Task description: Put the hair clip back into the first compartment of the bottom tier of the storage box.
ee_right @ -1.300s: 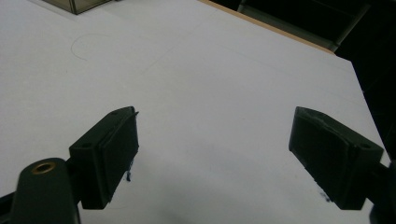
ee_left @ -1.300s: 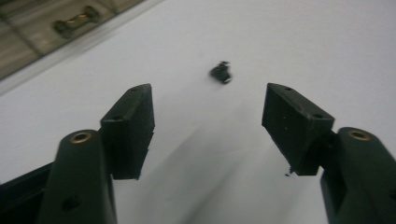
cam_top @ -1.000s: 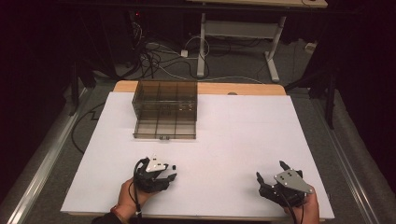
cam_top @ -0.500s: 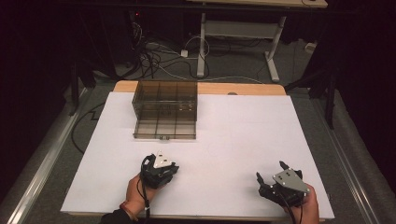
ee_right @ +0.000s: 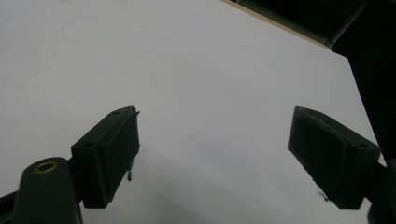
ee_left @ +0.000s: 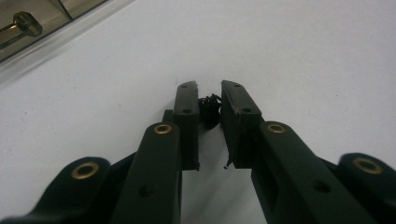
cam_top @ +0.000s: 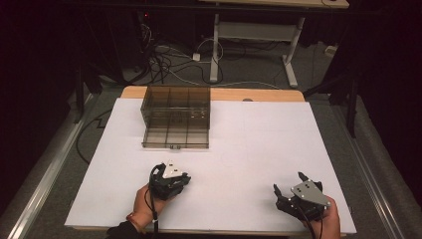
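Pinching a small black crumpled object (ee_left: 209,108), the left hand-held gripper (ee_left: 208,95) closes.

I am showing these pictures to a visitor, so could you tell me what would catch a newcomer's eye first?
Probably the smoky clear compartment box at the far left of the white table. Next, the left gripper, near the front edge, jaws pinched on a small black object, while the right gripper at the front right stands wide open.
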`<move>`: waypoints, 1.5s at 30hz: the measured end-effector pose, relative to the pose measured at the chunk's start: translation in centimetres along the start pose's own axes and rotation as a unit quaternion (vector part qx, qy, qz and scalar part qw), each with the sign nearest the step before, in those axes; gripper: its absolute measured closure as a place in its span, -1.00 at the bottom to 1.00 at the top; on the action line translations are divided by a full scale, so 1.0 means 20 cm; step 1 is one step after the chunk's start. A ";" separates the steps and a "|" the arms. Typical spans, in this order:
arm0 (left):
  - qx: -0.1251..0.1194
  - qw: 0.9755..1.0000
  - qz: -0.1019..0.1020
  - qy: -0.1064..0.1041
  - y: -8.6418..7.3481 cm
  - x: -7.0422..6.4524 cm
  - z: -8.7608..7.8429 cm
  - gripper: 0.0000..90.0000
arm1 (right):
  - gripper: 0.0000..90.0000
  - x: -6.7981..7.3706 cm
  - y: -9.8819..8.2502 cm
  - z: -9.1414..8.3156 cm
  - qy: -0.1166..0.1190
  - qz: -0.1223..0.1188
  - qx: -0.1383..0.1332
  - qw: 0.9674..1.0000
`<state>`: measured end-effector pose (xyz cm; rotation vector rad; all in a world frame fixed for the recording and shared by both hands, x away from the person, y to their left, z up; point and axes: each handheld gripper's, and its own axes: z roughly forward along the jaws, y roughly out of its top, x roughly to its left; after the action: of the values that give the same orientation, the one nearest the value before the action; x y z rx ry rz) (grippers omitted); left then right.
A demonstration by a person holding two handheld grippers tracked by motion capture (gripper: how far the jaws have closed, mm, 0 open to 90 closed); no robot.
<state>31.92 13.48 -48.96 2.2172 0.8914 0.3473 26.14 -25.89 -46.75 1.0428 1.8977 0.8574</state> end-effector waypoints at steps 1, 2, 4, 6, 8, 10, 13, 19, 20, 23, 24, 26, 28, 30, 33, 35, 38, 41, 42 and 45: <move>-0.002 1.000 0.001 0.002 0.00 0.00 0.00 0.66 | -0.63 0.00 0.00 0.00 0.000 -0.002 0.000 1.000; -0.007 1.000 0.006 0.000 0.00 0.01 -0.01 0.66 | -0.63 0.00 0.00 0.00 -0.002 -0.002 0.000 1.000; -0.011 1.000 0.005 0.002 -0.01 0.01 -0.01 0.66 | -0.63 0.00 0.00 -0.01 -0.001 -0.001 -0.003 1.000; -0.013 1.000 0.006 0.002 -0.01 0.01 -0.02 0.66 | -0.63 -0.01 0.00 -0.01 -0.002 -0.001 -0.003 1.000; -0.014 1.000 0.010 0.003 -0.01 0.02 -0.03 0.66 | -0.63 -0.01 0.00 -0.01 -0.002 -0.002 -0.002 1.000; -0.015 1.000 0.014 0.005 -0.01 0.02 -0.04 0.66 | -0.63 -0.01 0.00 -0.01 -0.002 -0.002 -0.003 1.000; -0.018 1.000 0.020 0.007 0.00 0.02 -0.05 0.66 | -0.63 -0.01 0.00 -0.01 -0.003 -0.002 -0.004 1.000; -0.030 0.999 0.030 0.017 0.01 0.02 -0.09 0.66 | -0.63 -0.01 0.00 -0.01 -0.003 -0.002 -0.005 1.000; -0.031 0.999 0.031 0.017 0.01 0.02 -0.09 0.66 | -0.63 -0.01 0.00 -0.01 -0.003 -0.004 -0.006 1.000; -0.034 0.999 0.034 0.021 0.02 0.03 -0.11 0.66 | -0.63 -0.01 0.00 -0.01 -0.003 -0.003 -0.005 1.000; -0.036 0.999 0.034 0.023 0.02 0.03 -0.11 0.66 | -0.63 -0.01 0.00 -0.01 -0.003 -0.003 -0.005 1.000; -0.038 0.998 0.035 0.025 0.02 0.04 -0.12 0.66 | -0.63 -0.01 0.00 -0.01 -0.004 -0.004 -0.005 1.000; -0.040 0.998 0.035 0.026 0.02 0.04 -0.13 0.66 | -0.63 -0.01 0.00 -0.01 -0.004 -0.005 -0.006 1.000; -0.042 0.998 0.036 0.028 0.02 0.05 -0.14 0.66 | -0.63 -0.01 0.00 -0.01 -0.004 -0.004 -0.006 1.000; -0.044 0.998 0.037 0.032 0.02 0.06 -0.16 0.66 | -0.63 -0.01 0.00 -0.02 -0.005 -0.005 -0.007 1.000; -0.046 0.998 0.037 0.034 0.02 0.06 -0.17 0.66 | -0.63 -0.01 0.00 -0.02 -0.005 -0.006 -0.007 1.000; -0.048 0.997 0.037 0.037 0.03 0.07 -0.18 0.66 | -0.63 -0.01 0.00 -0.02 -0.005 -0.006 -0.007 1.000; -0.052 0.997 0.037 0.041 0.03 0.08 -0.19 0.66 | -0.63 -0.01 0.00 -0.02 -0.005 -0.006 -0.008 1.000; -0.052 0.997 0.038 0.043 0.03 0.09 -0.20 0.66 | -0.63 -0.01 0.00 -0.02 -0.005 -0.006 -0.008 1.000; -0.059 0.996 0.035 0.048 0.03 0.10 -0.22 0.66 | -0.63 -0.01 0.00 -0.02 -0.006 -0.006 -0.009 1.000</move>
<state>31.62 16.86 -45.39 2.1413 0.8220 0.5295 25.85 -26.08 -46.49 1.0218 1.8824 0.8578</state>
